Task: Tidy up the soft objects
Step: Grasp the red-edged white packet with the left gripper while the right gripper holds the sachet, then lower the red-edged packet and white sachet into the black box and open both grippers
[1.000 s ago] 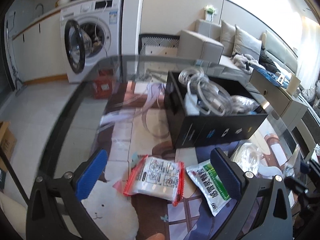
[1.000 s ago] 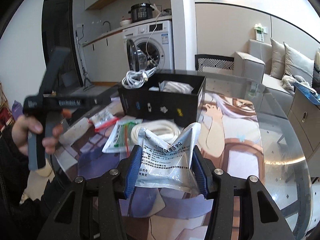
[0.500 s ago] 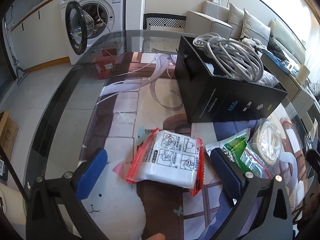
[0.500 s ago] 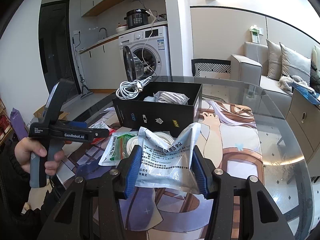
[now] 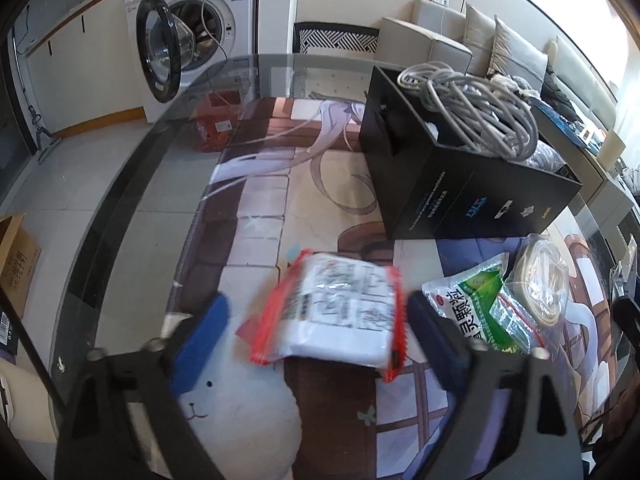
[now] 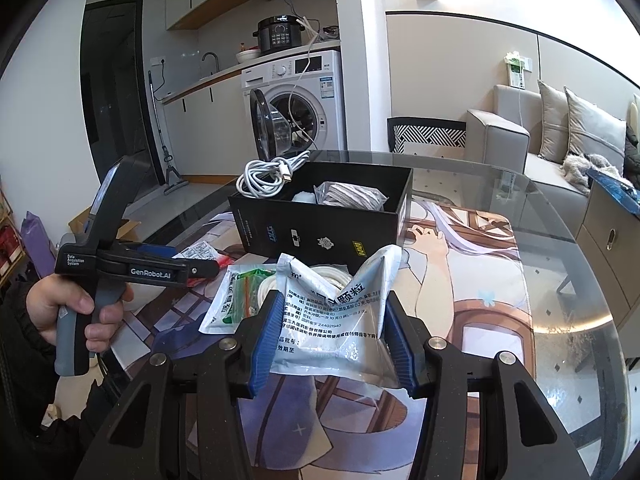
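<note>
A white packet with red edges (image 5: 336, 312) lies flat on the printed mat. My left gripper (image 5: 316, 308) straddles it and its jaws are closing. The right pad is at the packet's red edge, while the blue left pad (image 5: 200, 340) still stands clear of it. My right gripper (image 6: 333, 304) is shut on a crumpled silver-white sachet (image 6: 332, 328), held above the table. Beyond both stands an open black box (image 5: 472, 200) with a coiled grey cable (image 5: 468, 108) and a wrapped bundle (image 6: 352, 196) inside. In the right wrist view a hand (image 6: 76, 312) holds the left gripper (image 6: 200, 268).
A green-printed sachet (image 5: 472, 304) and a clear bag with a coiled white tube (image 5: 540, 280) lie right of the red-edged packet. The round glass table (image 6: 560, 360) carries a printed mat. A washing machine (image 5: 188, 40) with its door open, a sofa (image 6: 560, 152) and a cardboard box (image 5: 16, 256) surround it.
The left gripper has tipped down and come closer over the red-edged packet, and its jaws have narrowed around it. The right gripper keeps its hold on the silver sachet and stays put.
</note>
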Demonstrator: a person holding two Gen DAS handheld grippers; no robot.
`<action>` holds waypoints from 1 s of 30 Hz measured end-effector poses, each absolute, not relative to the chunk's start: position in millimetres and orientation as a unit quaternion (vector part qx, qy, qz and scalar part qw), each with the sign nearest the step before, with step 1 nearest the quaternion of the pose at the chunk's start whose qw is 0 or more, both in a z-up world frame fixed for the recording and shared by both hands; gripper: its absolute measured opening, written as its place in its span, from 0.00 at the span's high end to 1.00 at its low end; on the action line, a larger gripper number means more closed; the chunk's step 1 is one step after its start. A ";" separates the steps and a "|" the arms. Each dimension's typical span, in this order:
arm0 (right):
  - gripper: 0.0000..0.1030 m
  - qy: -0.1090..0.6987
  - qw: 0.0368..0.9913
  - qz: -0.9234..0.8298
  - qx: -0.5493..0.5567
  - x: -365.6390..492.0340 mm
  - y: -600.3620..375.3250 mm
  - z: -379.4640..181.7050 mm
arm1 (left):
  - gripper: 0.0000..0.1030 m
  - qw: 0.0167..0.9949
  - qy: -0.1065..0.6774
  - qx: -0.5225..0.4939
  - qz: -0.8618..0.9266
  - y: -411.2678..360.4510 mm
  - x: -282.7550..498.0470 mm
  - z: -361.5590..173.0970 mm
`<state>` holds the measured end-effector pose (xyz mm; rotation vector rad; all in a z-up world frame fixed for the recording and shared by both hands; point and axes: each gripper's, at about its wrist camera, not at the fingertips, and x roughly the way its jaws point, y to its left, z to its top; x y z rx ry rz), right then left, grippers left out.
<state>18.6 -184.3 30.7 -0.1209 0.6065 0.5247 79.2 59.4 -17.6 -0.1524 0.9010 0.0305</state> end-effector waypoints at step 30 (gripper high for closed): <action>0.52 0.252 0.936 0.245 -0.037 26.5 -186.7 58.2 | 0.49 0.934 0.333 -0.126 -0.030 68.9 60.8 47.3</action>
